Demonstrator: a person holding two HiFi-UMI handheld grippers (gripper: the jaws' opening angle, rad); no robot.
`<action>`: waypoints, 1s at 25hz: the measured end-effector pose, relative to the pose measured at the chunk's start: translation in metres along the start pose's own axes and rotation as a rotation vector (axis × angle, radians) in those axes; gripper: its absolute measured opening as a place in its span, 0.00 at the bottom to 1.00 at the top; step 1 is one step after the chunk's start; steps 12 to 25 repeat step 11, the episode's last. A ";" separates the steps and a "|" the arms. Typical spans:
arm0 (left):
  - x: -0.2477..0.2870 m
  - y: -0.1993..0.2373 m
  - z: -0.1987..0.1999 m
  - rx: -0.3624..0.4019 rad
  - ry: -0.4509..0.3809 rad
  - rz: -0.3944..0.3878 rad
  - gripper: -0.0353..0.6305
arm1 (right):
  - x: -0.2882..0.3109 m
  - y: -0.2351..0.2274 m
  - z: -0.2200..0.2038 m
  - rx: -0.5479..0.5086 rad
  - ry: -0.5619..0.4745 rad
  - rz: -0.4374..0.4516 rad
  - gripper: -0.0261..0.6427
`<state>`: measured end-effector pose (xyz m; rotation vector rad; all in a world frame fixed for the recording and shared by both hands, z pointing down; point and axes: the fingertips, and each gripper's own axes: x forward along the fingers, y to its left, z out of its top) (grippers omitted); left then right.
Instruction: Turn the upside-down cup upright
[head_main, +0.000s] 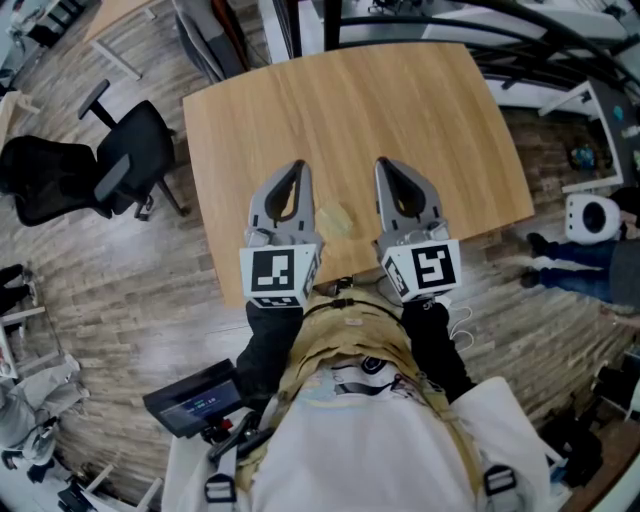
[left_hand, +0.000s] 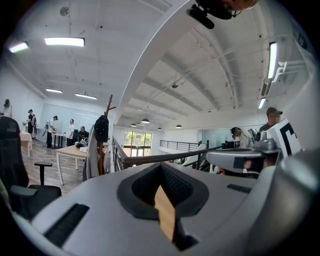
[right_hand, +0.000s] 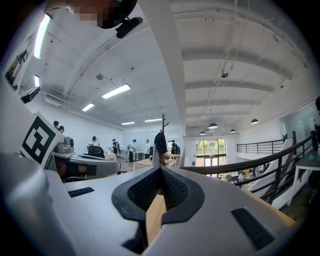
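**A:** How do the tongs stand?

**B:** Both are shut, tip against tip. The left tongs (head_main: 297, 166) and the right tongs (head_main: 384, 163) lie level and side by side, pointing to 12 o'clock over the tabletop (head_main: 350, 90). Each gripper view shows only bare wood through the gap behind the tips, so neither holds anything.

**A:** And the cup?

**B:** A small, pale, see-through cup (head_main: 335, 221) sits on the tabletop between them. It is at 3 o'clock from the left tongs' body and 9 o'clock from the right's, nearer their bases than their tips. It is too faint to tell which way its mouth faces.

**A:** Which stage, then?

**B:** It fits either: the cup mouth-down and waiting for a grip, or mouth-up with the tongs closed and clear of it.

**A:** What care does it need?

**B:** I judge it thin and light. It would skid at a nudge and buckle under a hard squeeze. Keep the shut tongs from brushing it, and read the rim before anything else.
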<state>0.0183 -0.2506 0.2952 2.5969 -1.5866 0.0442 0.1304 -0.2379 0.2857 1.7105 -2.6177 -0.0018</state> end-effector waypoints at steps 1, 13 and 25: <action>0.000 0.000 0.001 0.002 -0.005 -0.001 0.06 | 0.000 0.000 0.000 0.000 0.000 0.001 0.07; 0.007 -0.007 0.004 0.013 -0.010 -0.018 0.06 | 0.000 -0.005 0.004 -0.010 -0.001 -0.001 0.07; 0.007 -0.007 0.004 0.013 -0.010 -0.018 0.06 | 0.000 -0.005 0.004 -0.010 -0.001 -0.001 0.07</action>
